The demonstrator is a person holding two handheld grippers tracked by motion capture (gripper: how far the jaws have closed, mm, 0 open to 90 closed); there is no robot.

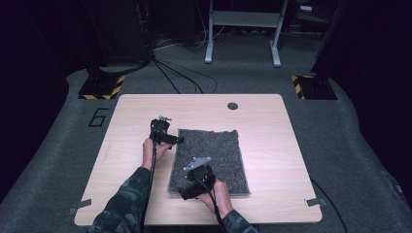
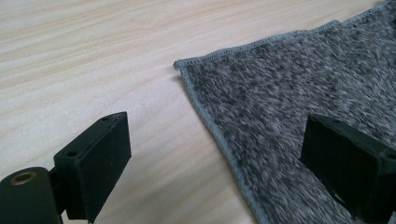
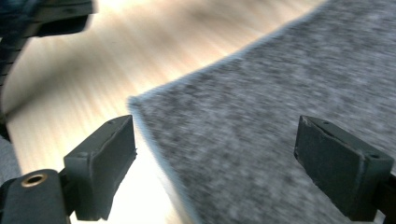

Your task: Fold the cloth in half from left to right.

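Grey towel, mid-table: soft, light, limp; take corners. Left gripper and right gripper jaws apart, empty.

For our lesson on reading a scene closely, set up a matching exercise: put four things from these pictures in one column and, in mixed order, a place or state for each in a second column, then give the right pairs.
Column 1:
1. grey towel
2. left gripper
3. right gripper
4. dark round hole

Column 2:
A. at the towel's near left corner, jaws open
B. near the table's far edge
C. lying flat in the middle of the table
D. at the towel's far left corner, jaws open

Pairs: 1-C, 2-D, 3-A, 4-B
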